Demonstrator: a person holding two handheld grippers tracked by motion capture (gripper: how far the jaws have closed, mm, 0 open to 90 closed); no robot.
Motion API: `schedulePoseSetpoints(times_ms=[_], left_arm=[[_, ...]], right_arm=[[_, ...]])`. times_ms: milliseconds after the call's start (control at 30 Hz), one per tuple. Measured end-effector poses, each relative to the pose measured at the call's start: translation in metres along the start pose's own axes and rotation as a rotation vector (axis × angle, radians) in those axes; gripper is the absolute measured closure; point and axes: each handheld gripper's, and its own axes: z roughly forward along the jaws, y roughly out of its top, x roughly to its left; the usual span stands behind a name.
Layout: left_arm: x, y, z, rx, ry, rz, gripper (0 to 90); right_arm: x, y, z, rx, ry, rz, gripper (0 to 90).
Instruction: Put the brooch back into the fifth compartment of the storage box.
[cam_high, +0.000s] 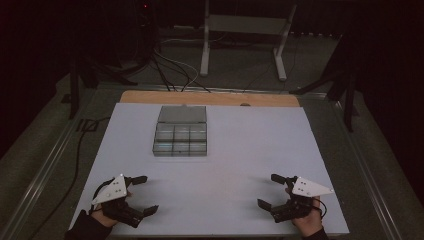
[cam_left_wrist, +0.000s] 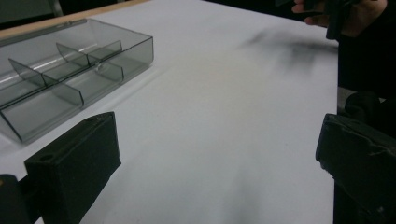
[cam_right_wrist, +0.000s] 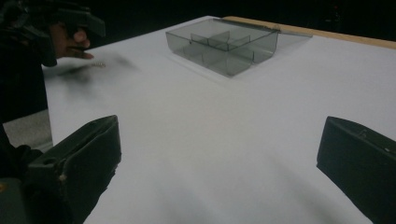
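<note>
So the setup is a white table top (cam_high: 215, 165) with a strip of bare wood showing along its far edge. The one thing sitting on it is a smoky clear plastic compartment box (cam_high: 180, 137), lid flipped open toward the back, dividers splitting it into small cells. As far as I can tell the cells have nothing in them. It sits a bit left of centre, toward the far side, well apart from both tools. Nothing lies between the box and either gripper, just bare white surface.

Behind the table there's a white metal stand (cam_high: 245, 37) on the floor and a tangle of dark cables (cam_high: 170, 67) running off into the dark.

The left gripper (cam_high: 142, 194) is down at the near left corner, held in a hand (cam_high: 102, 212) coming up from the bottom edge, jaws pointing in toward the table's middle. They're spread wide with nothing in them; in the left gripper view it's bare table between the two black jaws, box off to the left.

The right gripper (cam_high: 270, 190) mirrors it at the near right corner, hand (cam_high: 307, 222) under it, jaws also wide apart and holding nothing.

No readable writing or logos anywhere; it's too dim.
</note>
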Motion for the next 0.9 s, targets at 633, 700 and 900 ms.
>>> schedulePoseSetpoints(times_ms=[633,700,900], left_arm=[[-0.008,0.012,0.003,0.061,-0.122,0.033,1.1],[-0.008,0.019,0.001,0.040,-0.136,0.041,1.1],[-0.006,0.031,-0.007,-0.005,-0.133,0.042,1.1]], right_arm=[[0.002,0.002,0.002,0.000,0.012,0.000,0.0],[0.002,0.002,0.002,-0.001,0.014,-0.001,0.0],[0.002,0.002,0.002,-0.005,0.012,0.005,0.0]])
